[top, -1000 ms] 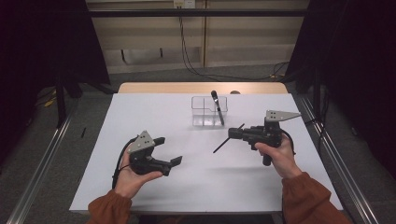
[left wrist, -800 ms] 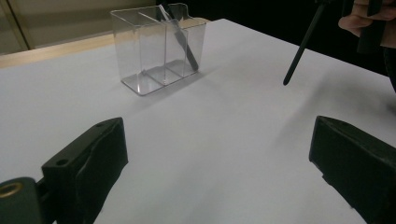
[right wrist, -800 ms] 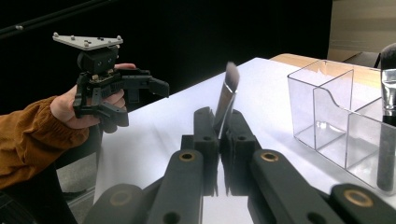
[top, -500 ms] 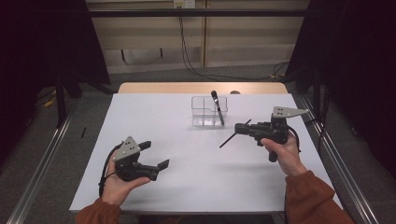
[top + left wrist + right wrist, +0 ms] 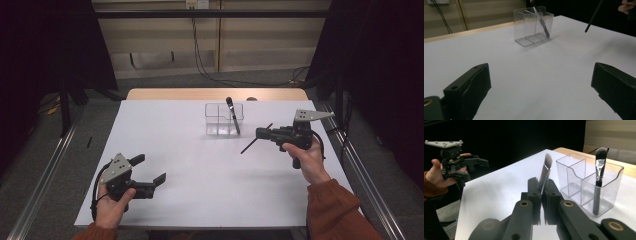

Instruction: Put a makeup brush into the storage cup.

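A clear three-part organizer [image 5: 218, 123] stands at the far middle of the white table, with a dark makeup brush [image 5: 232, 115] upright in its right compartment. To its right, above the table, my right gripper [image 5: 260, 133] is shut on a second makeup brush [image 5: 249, 145], whose thin handle points down-left. In the right gripper view the jaws [image 5: 542, 188] clamp that brush [image 5: 547, 167] just below its bristles, next to the organizer [image 5: 574, 173]. My left gripper [image 5: 150, 169] is open and holds nothing near the front left; its view looks across at the organizer [image 5: 530, 27].
The white table [image 5: 190, 145] has a wooden strip along its far edge. Metal rails run down both sides on the floor. Cables hang on the back wall. The other hand and left gripper [image 5: 455, 157] appear far off in the right gripper view.
My left gripper has drawn back to the left and nearer the front edge, still open. My right gripper has shifted a little right and farther away with the brush in it.
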Demonstrator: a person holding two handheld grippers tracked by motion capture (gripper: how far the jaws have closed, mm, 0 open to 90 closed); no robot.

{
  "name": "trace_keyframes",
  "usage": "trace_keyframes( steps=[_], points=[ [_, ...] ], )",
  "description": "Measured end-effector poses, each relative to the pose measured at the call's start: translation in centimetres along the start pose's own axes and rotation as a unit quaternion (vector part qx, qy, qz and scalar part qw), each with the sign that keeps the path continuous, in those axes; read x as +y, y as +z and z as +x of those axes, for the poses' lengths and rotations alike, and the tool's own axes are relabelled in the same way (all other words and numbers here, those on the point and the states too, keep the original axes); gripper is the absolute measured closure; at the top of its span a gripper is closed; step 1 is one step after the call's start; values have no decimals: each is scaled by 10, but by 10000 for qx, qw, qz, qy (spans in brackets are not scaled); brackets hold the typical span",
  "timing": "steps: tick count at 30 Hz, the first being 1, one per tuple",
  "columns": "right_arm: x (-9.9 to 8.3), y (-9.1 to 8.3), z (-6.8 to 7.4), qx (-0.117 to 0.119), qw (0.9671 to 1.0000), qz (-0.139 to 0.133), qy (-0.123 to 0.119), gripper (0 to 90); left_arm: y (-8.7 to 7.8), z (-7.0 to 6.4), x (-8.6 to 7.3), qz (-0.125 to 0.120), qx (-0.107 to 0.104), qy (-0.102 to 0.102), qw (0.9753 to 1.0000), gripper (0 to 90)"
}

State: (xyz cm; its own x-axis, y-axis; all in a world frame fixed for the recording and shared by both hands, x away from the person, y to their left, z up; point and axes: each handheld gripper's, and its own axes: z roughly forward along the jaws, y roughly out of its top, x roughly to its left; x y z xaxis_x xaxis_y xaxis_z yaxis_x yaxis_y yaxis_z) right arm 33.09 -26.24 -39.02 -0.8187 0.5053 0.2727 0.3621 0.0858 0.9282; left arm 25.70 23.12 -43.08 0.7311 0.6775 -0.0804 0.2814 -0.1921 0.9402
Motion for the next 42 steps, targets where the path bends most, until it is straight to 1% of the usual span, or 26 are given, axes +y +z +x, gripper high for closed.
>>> trace_keyframes(
  steps=[1, 2, 3, 5, 7, 9, 11, 14, 18, 22, 28, 31, 35, 38, 42],
  points=[
    [2, 0, -1, -25, 10000, 22, -23, 861, -1, 0, -1, -3, -26, 6, 10000, 19],
    [3, 0, -1, -41, 10000, 40, -38, 861, -2, 1, -2, -14, -3, 42, 10000, 16],
    [4, 1, -2, -41, 10000, 29, -31, 860, -2, 1, -3, -47, 21, 31, 10000, 16],
    [7, 2, -5, -94, 9999, 89, -60, 860, -2, 1, -6, -13, 27, 27, 10000, 14],
    [8, 3, -7, -89, 9999, 82, -39, 860, -1, 3, -10, 19, 53, 29, 10000, 15],
    [10, 4, -8, -120, 9999, 100, -58, 861, -2, 5, -12, 15, 92, -9, 10000, 16],
    [11, 4, -10, -129, 9999, 86, -48, 861, -3, 6, -11, -5, 110, 38, 9999, 15],
    [13, 5, -12, -159, 9998, 80, -56, 861, -4, 5, -12, -84, 175, -70, 9998, 15],
    [18, 6, -16, -192, 9997, 121, -84, 861, -3, 2, -13, -157, 217, -134, 9996, 16],
    [25, 6, -18, -245, 9995, 147, -130, 861, -2, 0, -14, -193, 188, -110, 9996, 16],
    [39, 5, -23, -354, 9989, 229, -192, 861, -3, 1, -14, -146, 218, -91, 9996, 16],
    [44, 6, -27, -453, 9983, 313, -197, 861, -4, 2, -14, -127, 219, -58, 9997, 17],
    [50, 8, -33, -521, 9977, 399, -189, 861, -5, 2, -13, -102, 214, 6, 9997, 19],
    [54, 10, -36, -586, 9971, 445, -200, 861, -6, 3, -13, -120, 238, -25, 9996, 20],
    [62, 12, -42, -696, 9963, 469, -200, 861, -6, 4, -13, -90, 261, -6, 9996, 20]
  ],
)
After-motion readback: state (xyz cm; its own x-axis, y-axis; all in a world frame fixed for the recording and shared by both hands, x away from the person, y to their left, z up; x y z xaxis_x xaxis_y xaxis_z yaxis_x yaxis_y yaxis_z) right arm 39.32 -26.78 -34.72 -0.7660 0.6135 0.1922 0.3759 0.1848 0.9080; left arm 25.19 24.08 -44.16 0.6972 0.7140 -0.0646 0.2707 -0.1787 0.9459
